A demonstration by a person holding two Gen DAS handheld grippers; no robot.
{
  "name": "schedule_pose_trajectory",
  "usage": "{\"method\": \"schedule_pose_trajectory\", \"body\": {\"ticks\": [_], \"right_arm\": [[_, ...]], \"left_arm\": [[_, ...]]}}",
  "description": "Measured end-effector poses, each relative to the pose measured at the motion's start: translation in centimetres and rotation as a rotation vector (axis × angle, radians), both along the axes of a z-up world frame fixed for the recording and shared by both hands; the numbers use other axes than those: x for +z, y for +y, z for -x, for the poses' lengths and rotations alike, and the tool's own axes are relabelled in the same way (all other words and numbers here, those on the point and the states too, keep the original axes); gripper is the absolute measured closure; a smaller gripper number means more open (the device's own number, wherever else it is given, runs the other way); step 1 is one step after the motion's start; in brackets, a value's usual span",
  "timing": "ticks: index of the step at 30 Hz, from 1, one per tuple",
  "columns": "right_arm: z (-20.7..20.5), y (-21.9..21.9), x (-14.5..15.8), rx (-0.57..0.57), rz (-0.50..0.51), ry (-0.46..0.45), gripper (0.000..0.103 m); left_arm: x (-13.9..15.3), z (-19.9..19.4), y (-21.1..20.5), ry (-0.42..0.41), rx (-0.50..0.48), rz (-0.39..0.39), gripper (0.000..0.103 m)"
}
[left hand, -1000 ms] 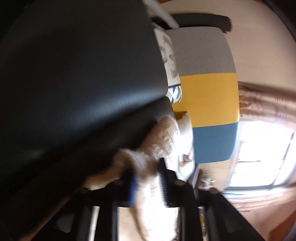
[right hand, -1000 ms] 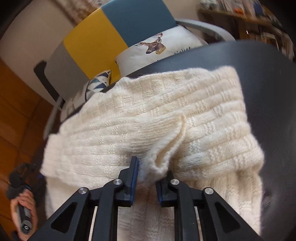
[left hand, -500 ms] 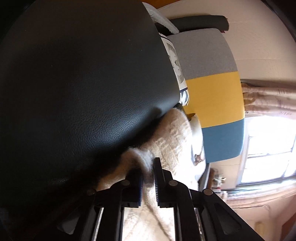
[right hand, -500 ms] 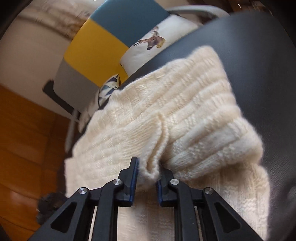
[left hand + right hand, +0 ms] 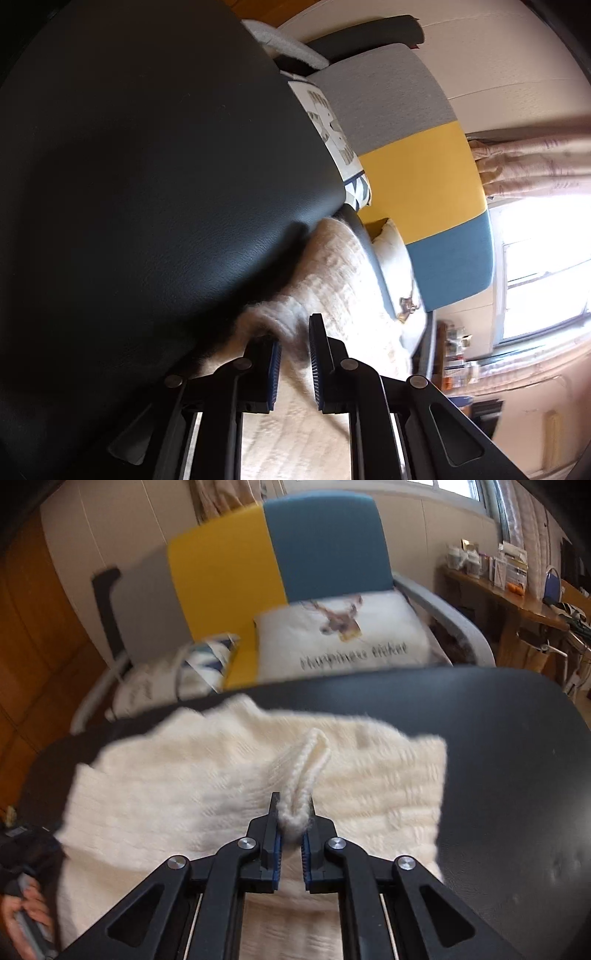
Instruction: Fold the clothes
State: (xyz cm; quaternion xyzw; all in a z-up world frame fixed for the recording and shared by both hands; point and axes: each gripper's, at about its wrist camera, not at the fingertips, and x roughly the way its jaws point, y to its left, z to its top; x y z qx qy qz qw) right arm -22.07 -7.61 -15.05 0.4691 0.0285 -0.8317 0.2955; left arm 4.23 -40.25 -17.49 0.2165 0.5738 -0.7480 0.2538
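A cream knitted sweater [image 5: 207, 790] lies on a black leather table [image 5: 498, 760]. My right gripper [image 5: 291, 812] is shut on a pinched ridge of the sweater's knit and holds it just above the rest of the cloth. In the left wrist view the sweater [image 5: 340, 280] lies along the edge of the black table [image 5: 155, 184]. My left gripper [image 5: 295, 336] is shut on a fold of the sweater's edge. The camera there is rolled on its side.
A grey, yellow and blue chair [image 5: 258, 565] stands behind the table with a deer cushion [image 5: 343, 635] and a patterned cushion [image 5: 210, 657]. A wooden desk with clutter [image 5: 517, 590] is at the right. A hand [image 5: 22, 915] is at the lower left.
My right gripper has tilted down toward the table with the sweater fold still pinched, and the sweater now lies flatter. My left gripper has stayed shut on the sweater's edge.
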Motion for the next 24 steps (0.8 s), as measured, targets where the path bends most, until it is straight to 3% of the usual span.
{"method": "schedule_pose_trajectory", "body": {"ticks": [1,4,7,11,14,19,24], "right_arm": [[0.2,0.4,-1.3,-0.006,-0.003,-0.031,0.096],[0.3,1.5,-3.2,-0.016,0.068,-0.096,0.092],[0.4,3.1,-3.3,-0.037,0.164,-0.156,0.079],[-0.2,5.3,-1.3,-0.091,0.137,-0.07,0.079],[-0.7,5.4,0.7,-0.077,0.139,-0.015,0.078],[-2.6,0.3,2.4,0.096,0.086,0.027,0.078],[-2.9,-5.2,0.5,0.173,-0.051,0.003,0.078]], "left_arm": [[0.0,0.1,0.2,-0.015,-0.006,0.025,0.089],[-1.0,0.1,0.4,-0.04,-0.035,-0.002,0.089],[-0.9,-0.9,0.3,-0.037,-0.039,-0.004,0.089],[-0.1,-3.9,-0.1,0.006,-0.05,-0.042,0.087],[1.5,-6.1,-0.5,0.046,-0.027,-0.022,0.086],[2.5,-0.5,-0.1,0.015,-0.151,0.05,0.086],[3.4,5.1,0.4,-0.015,-0.275,0.123,0.083]]}}
